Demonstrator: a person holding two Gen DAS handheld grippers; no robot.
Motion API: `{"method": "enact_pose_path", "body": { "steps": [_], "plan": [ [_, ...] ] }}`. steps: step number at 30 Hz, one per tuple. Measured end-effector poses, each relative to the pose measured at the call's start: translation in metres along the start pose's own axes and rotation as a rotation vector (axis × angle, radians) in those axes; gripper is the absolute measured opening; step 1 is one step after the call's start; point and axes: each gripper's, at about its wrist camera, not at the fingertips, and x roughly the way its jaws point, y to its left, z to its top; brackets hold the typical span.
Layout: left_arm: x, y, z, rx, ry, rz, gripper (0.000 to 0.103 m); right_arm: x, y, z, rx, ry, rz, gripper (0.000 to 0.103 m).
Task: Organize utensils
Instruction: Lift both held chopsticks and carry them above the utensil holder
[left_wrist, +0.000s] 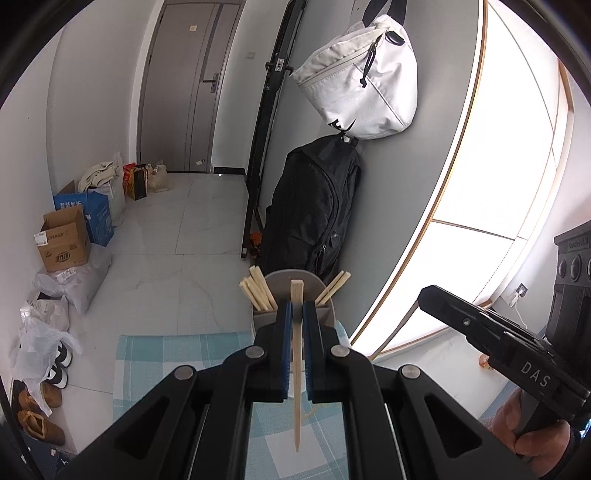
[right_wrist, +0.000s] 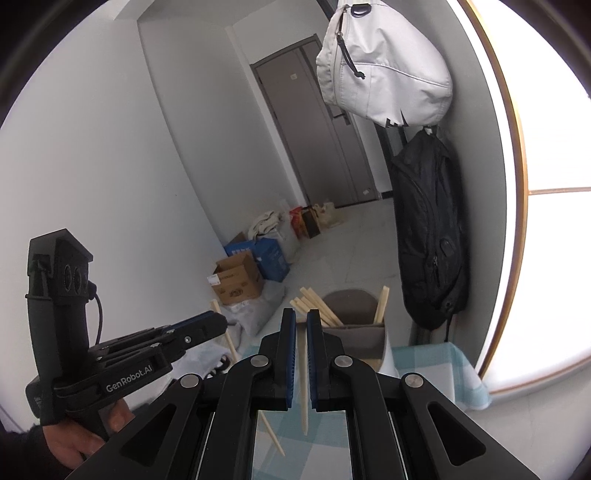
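A grey utensil holder stands at the far edge of the table and holds several wooden chopsticks. My left gripper is shut on one wooden chopstick, held upright just in front of the holder. My right gripper is shut on a pale chopstick, also upright before the holder. One loose chopstick lies on the cloth below. The left gripper also shows in the right wrist view with its chopstick.
A blue-and-white checked cloth covers the table. A black backpack and a white bag hang on the grey wall behind the holder. Boxes, bags and shoes line the floor at left. A bright window is right.
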Motion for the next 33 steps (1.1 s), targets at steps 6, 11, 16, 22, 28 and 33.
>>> {"method": "enact_pose_path", "body": {
  "steps": [6, 11, 16, 22, 28, 33],
  "plan": [
    [0.006, -0.005, 0.028, 0.029, -0.024, -0.009, 0.002, 0.001, -0.002, 0.036, 0.003, -0.013, 0.002, 0.005],
    [0.011, -0.005, 0.052, 0.037, -0.04, -0.03, 0.002, 0.004, -0.004, 0.065, -0.002, -0.031, 0.002, 0.005],
    [0.015, -0.004, 0.077, 0.05, -0.06, -0.033, 0.002, 0.012, -0.008, 0.09, -0.008, -0.054, -0.007, 0.005],
    [0.029, -0.002, 0.097, 0.049, -0.074, -0.032, 0.002, 0.021, -0.015, 0.111, -0.027, -0.106, -0.048, 0.005],
    [0.05, 0.003, 0.099, 0.054, -0.093, -0.016, 0.002, 0.038, -0.024, 0.117, -0.05, -0.104, -0.08, 0.005],
    [0.074, 0.018, 0.09, 0.011, -0.105, -0.03, 0.002, 0.059, -0.029, 0.109, -0.074, -0.082, -0.106, 0.005]
  ]
}}
